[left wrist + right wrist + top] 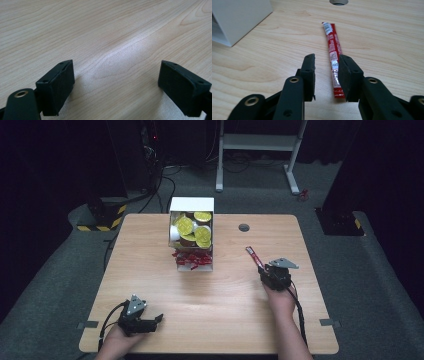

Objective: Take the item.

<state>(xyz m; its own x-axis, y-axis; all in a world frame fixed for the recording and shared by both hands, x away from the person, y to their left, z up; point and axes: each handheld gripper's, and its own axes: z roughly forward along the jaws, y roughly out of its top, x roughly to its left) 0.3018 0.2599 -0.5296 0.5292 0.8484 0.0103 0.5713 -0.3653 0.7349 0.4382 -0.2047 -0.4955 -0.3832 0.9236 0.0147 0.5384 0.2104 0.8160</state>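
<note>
Fingers of the right gripper (326, 76) stand a little apart around a red sachet (333, 56), not pinching it.

Lying flat on the bench (220, 290), the sachet looks set down, well right of the white box (192, 233) of sachets and yellow-lidded cups; more likely remain to move. Left gripper (115, 87) fingers gape wide over bare wood near the front edge. Open bench surrounds both hands.
</note>
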